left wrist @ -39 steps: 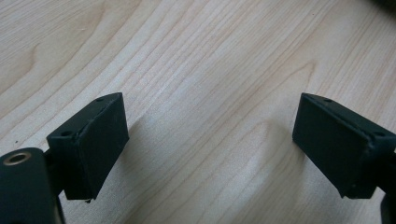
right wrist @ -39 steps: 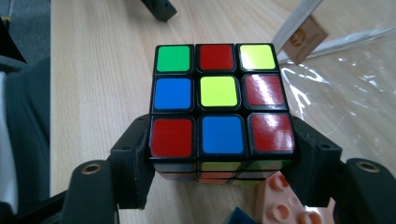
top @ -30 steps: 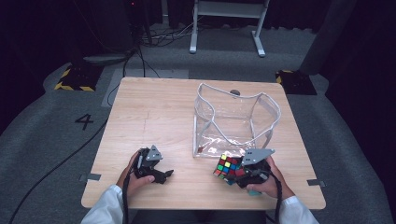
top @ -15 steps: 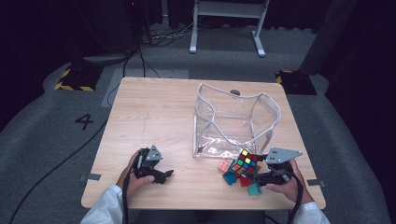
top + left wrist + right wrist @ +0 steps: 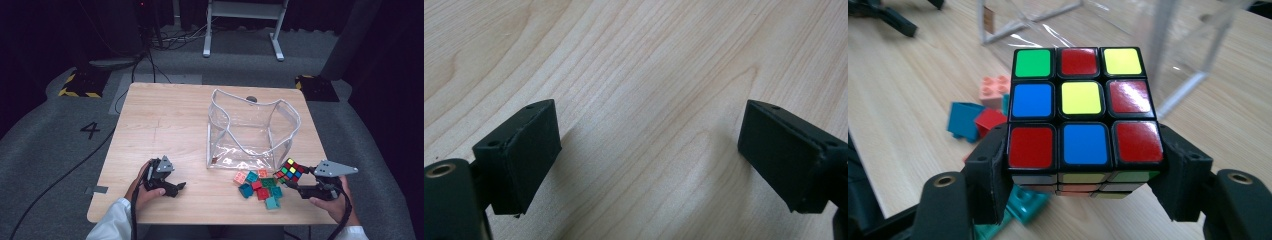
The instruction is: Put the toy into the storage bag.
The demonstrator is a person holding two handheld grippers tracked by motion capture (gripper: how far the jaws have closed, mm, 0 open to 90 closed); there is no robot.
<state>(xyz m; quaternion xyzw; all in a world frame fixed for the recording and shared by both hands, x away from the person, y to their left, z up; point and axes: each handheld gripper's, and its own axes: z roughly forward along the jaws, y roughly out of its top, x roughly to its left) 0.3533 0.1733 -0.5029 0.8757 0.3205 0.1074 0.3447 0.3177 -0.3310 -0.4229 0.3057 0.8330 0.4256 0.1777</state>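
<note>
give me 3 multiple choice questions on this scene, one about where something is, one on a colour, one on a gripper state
1. Where is the pile of toy bricks?
A. inside the clear bag
B. on the table in front of the clear bag
C. on the floor

2. What colour is the centre square on the top face of the puzzle cube?
A. yellow
B. white
C. orange

3. How is the left gripper?
A. shut on a brick
B. shut on the cube
C. open, with nothing in it

B: the bricks lie on wood beside the bag's near wall.
A: the right gripper view shows yellow.
C: bare table between its jaws.
</note>
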